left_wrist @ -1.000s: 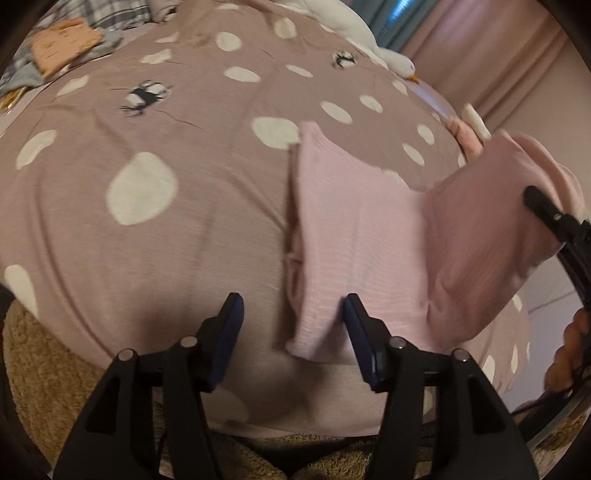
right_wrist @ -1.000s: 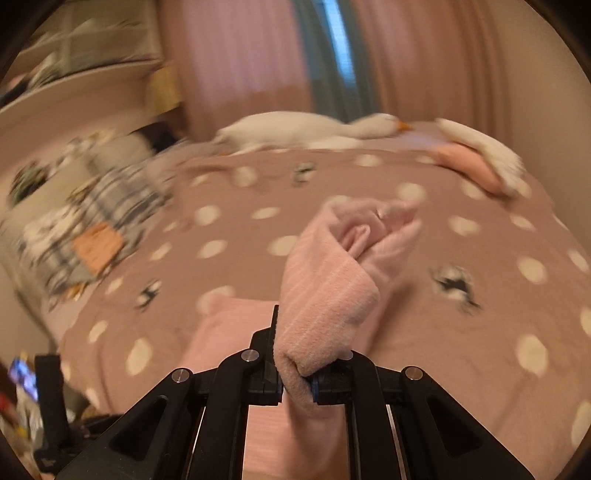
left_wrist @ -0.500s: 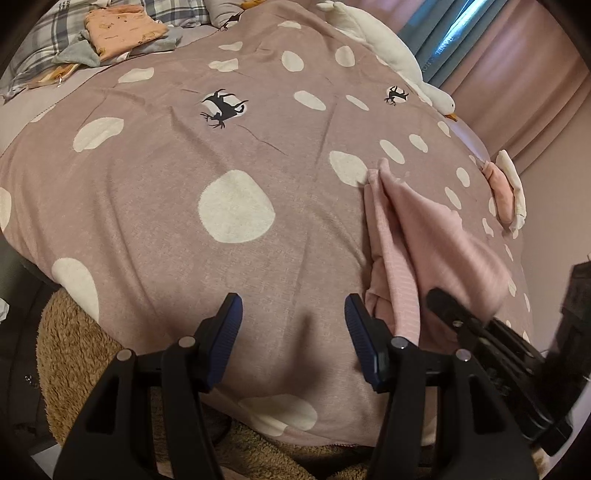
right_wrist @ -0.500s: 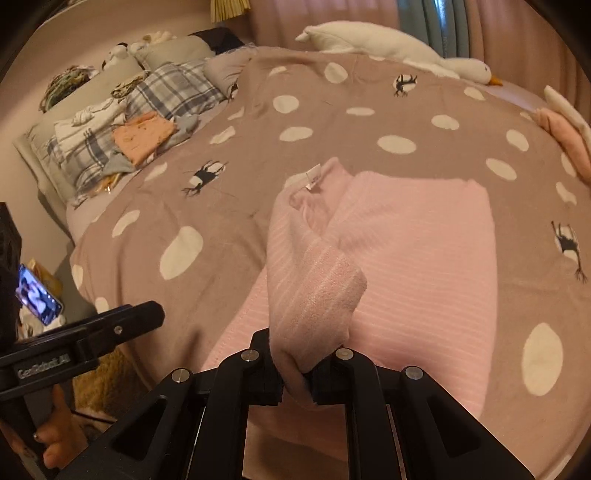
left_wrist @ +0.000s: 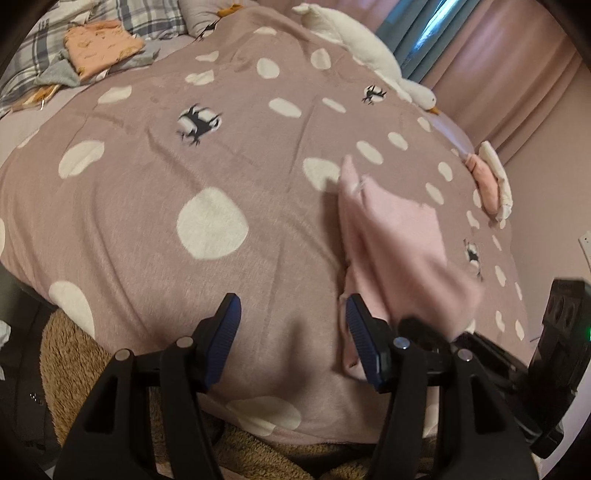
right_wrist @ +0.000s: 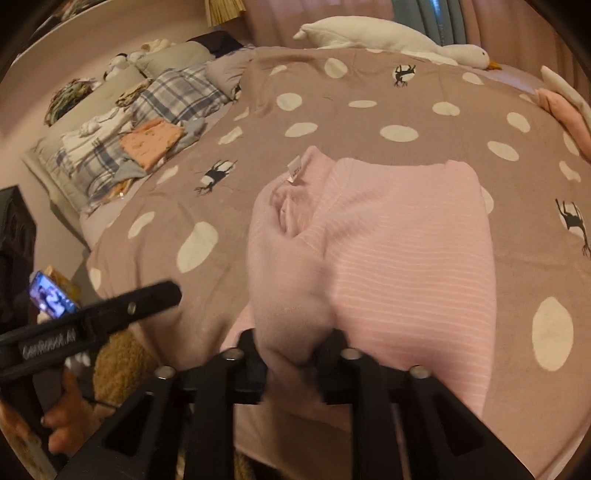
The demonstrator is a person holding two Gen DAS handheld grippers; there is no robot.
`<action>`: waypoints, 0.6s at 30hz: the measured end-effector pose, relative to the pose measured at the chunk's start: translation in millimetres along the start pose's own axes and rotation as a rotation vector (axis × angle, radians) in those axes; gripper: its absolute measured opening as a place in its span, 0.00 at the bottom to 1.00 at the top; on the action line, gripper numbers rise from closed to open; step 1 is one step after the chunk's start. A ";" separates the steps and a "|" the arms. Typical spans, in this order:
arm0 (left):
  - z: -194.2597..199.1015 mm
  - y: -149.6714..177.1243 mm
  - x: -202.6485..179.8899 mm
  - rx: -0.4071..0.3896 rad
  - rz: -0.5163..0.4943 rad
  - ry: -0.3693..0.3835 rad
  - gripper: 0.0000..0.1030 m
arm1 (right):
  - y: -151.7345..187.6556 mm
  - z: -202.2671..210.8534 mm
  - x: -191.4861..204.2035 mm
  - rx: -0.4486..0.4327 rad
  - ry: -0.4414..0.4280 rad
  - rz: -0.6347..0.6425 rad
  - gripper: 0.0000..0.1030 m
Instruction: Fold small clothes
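Folding a pink garment [right_wrist: 406, 251] on a spotted bed cover [left_wrist: 147, 221].

Left hand-held gripper [left_wrist: 293, 334] hangs spread and empty beside the garment's edge; white writing on its arm is too blurred to read. A small white label [right_wrist: 294, 170] is unreadable. Right hand-held gripper [right_wrist: 291, 354] is opening, a fold of cloth between its jaws.

My bed [right_wrist: 369, 110] wears a mauve spotted cover. The pink garment [right_wrist: 399, 236] lies near its front edge. A white goose plush [right_wrist: 388, 35] rests along the far edge, folded clothes [right_wrist: 153, 142] at the left.
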State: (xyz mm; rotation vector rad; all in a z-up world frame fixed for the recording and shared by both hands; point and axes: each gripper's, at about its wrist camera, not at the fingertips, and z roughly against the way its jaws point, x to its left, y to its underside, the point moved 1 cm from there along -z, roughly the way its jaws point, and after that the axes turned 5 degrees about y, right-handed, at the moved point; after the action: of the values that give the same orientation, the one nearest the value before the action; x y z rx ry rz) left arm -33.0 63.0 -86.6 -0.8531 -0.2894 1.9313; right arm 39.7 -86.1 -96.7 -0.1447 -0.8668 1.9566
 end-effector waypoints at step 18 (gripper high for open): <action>-45.4 6.5 -46.2 0.162 -0.135 0.129 0.61 | 27.1 7.7 -55.9 0.033 0.185 -0.151 0.66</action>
State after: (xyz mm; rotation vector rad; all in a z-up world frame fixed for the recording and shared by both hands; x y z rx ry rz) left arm 6.1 13.6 -102.6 -0.8255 -0.1080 1.7404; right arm 46.7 -143.1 -121.6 -0.2299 -0.7033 1.7845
